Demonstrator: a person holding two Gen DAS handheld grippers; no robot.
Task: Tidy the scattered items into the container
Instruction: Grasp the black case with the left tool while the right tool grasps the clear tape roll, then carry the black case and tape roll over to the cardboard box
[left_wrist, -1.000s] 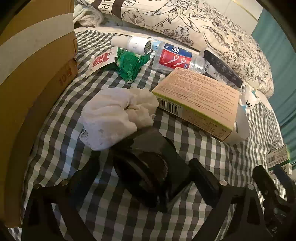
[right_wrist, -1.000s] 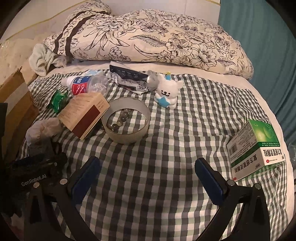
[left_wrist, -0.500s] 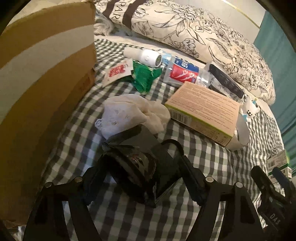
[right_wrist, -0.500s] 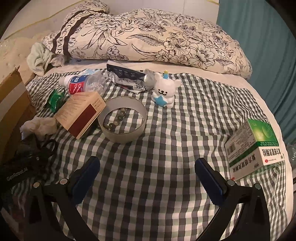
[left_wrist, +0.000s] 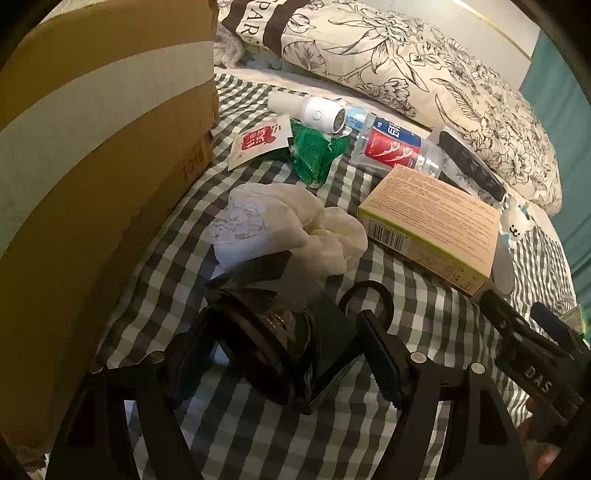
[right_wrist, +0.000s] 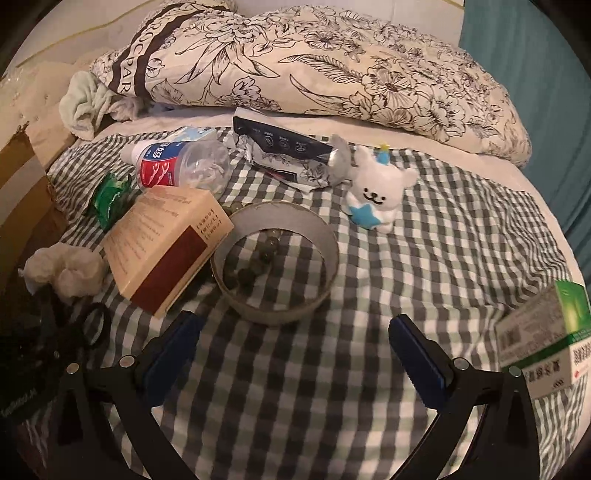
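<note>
My left gripper (left_wrist: 284, 332) is shut on a glossy black pouch (left_wrist: 273, 343) with a cord loop, low over the checked bedspread. The brown cardboard box (left_wrist: 92, 147) stands just left of it. Ahead lie a crumpled white cloth (left_wrist: 280, 225), a tan medicine box (left_wrist: 432, 218), a water bottle (left_wrist: 391, 147), a green wrapper (left_wrist: 314, 155) and a white cylinder (left_wrist: 317, 112). My right gripper (right_wrist: 295, 350) hangs open with nothing between its fingers, just in front of a grey ring (right_wrist: 328, 243) with beads inside. A white plush toy (right_wrist: 380, 192) sits beyond it.
A green-and-white box (right_wrist: 543, 339) lies at the right edge of the bed. A floral pillow (right_wrist: 314, 62) runs along the back, with a dark packet (right_wrist: 284, 142) in front of it. A teal curtain (right_wrist: 535, 55) hangs at the right. A red-and-white sachet (left_wrist: 258, 142) lies by the cardboard box.
My left gripper's fingers have come in against the black pouch, and the cardboard box fills more of its view. The right gripper has moved closer to the grey ring.
</note>
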